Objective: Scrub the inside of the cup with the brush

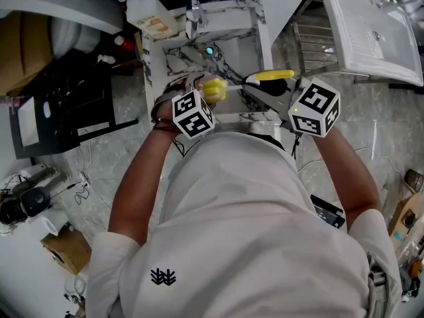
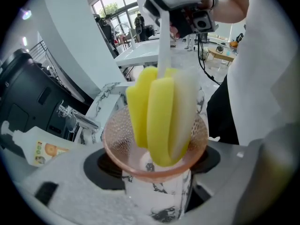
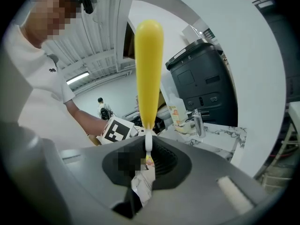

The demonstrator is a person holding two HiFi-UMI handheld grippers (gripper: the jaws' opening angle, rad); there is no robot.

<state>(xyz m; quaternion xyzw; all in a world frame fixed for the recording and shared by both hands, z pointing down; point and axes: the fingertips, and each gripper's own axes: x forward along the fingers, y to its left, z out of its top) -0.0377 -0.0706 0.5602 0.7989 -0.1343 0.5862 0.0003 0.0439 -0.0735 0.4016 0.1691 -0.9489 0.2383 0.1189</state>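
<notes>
A clear pink-rimmed cup [image 2: 157, 165] stands upright between the jaws of my left gripper [image 2: 156, 175], which is shut on its sides. The brush's yellow sponge head [image 2: 159, 121] reaches down inside the cup, close to the bottom. Seen from the head view, the sponge head [image 1: 213, 90] sits just beyond the left gripper [image 1: 202, 101], and the cup is hidden there. My right gripper [image 1: 268, 91] is shut on the brush. Its yellow handle [image 3: 149, 69] rises over the jaws and the thin white stem [image 3: 148, 142] runs through the right gripper [image 3: 147, 161].
A marble-patterned sink [image 1: 255, 28] with a chrome tap [image 1: 193, 15] lies below the grippers. A soap bottle [image 1: 156, 22] stands at its left corner. A black machine [image 1: 66, 105] is at the left and a white basin [image 1: 371, 32] at the upper right.
</notes>
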